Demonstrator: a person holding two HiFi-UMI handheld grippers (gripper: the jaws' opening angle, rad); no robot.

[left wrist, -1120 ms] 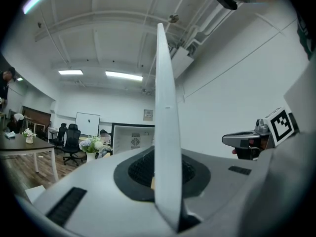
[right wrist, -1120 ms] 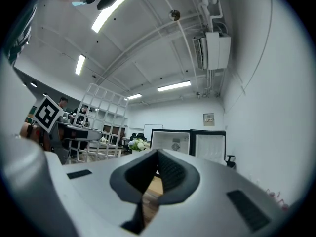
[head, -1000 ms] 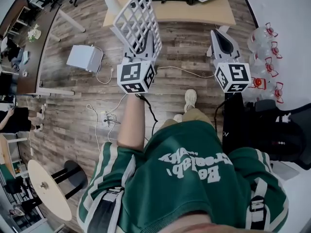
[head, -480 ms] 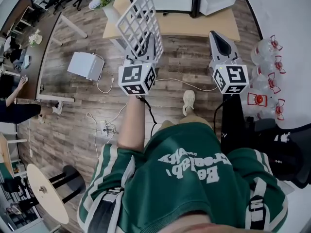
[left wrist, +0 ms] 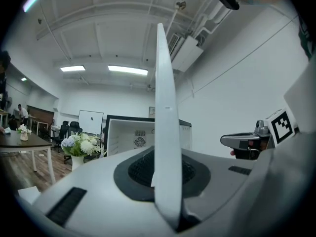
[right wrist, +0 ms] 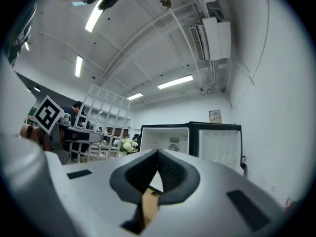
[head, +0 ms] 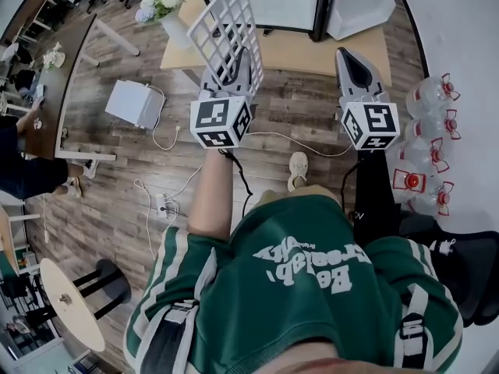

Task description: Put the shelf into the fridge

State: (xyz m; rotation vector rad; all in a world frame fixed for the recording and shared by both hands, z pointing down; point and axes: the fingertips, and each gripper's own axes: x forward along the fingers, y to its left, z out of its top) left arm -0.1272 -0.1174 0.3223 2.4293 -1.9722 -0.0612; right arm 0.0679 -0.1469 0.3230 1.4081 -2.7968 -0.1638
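Wood floor (head: pixel 117 178); fridge (head: pixel 269 2) open (maybe fan (right wrist: pixel 174 146) inside); left tongs (head: pixel 231 65) clamp shelf (head: pixel 222 18), right tongs (head: pixel 352 57) shut.

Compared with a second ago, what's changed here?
The person has walked forward: the open fridge and the wooden platform are nearer, and the flowers show more fully. Both grippers travelled along. Unchanged: the left gripper stays shut on the upright white shelf, and the right gripper stays shut and empty.
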